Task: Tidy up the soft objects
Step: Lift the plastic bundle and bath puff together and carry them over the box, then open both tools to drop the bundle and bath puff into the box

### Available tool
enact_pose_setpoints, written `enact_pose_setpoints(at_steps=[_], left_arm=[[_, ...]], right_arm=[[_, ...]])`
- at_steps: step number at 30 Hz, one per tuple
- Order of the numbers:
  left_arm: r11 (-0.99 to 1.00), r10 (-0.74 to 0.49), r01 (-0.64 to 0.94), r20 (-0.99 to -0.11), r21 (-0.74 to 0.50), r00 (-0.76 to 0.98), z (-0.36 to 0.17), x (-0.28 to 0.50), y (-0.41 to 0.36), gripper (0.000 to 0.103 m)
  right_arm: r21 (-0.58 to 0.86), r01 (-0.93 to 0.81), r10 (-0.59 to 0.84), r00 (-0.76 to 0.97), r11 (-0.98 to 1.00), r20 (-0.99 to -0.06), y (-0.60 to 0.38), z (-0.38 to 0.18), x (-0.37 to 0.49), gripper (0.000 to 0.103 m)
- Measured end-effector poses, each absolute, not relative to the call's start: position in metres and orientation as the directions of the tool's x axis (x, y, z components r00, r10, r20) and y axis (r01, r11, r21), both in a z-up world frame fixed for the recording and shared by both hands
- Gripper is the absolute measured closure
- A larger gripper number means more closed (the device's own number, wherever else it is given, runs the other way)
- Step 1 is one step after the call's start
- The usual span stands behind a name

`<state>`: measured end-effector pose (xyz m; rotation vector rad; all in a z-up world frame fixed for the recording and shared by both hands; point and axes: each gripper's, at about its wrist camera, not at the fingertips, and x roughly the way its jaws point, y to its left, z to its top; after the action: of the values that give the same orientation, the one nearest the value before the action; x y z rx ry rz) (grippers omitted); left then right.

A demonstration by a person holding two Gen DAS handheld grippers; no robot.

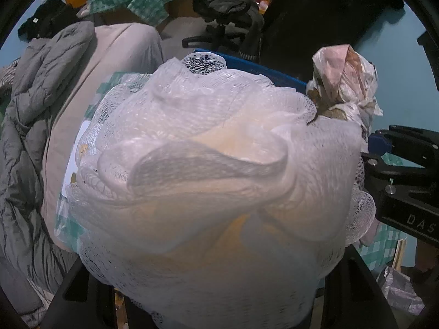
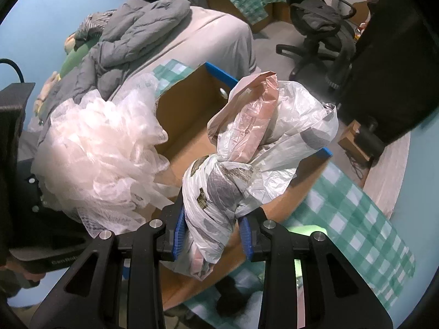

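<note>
Two grippers in use, both over the open cardboard box [image 2: 189, 115] with the blue-taped rim; all positions below are referenced to that box.

Left of the box: grey quilted jacket [image 2: 131, 33] lying crumpled on the bed [image 2: 219, 27], which runs along the box's left side.

Left gripper [image 2: 33, 200]: carries the white mesh netting [image 2: 101, 148], a bulky puffed wad, at the box's left wall and partly over the opening. In the left wrist view the netting [image 1: 205, 170] fills nearly the whole frame and hides the fingertips. Cannot tell from that view how the jaws sit; the wad hangs off the tool in the right wrist view, so it is held.

Right gripper [image 2: 211, 233]: blue pads [image 2: 179, 233] clamped on the lower end of a knotted bundle of plastic bags [image 2: 247, 148], white and pink. Bundle stands up from the jaws, over the box's near right part.

Right of the box: green-and-white checked cloth [image 2: 356, 219] spread against the near right corner. Beyond the box's far side: black office chair [image 2: 321, 27].
</note>
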<state>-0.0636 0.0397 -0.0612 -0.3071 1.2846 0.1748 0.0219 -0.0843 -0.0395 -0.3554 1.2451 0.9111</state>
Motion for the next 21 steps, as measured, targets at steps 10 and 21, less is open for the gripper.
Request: enact_pose_setpoints(at_steps=[10, 21], left_arm=[[0.943, -0.038, -0.314, -0.973, -0.111, 0.228, -0.073, -0.061, 0.050, 0.035], [0.940, -0.036, -0.326, -0.980, -0.100, 0.196, -0.077, -0.063, 0.050, 0.017]], right_arm=[[0.227, -0.757, 0.365, 0.016, 0.613, -0.931, -0.066, -0.052, 0.019, 0.070], [0.189, -0.742, 0.352, 0.067, 0.643, -0.934, -0.070, -0.050, 0.021, 0.028]])
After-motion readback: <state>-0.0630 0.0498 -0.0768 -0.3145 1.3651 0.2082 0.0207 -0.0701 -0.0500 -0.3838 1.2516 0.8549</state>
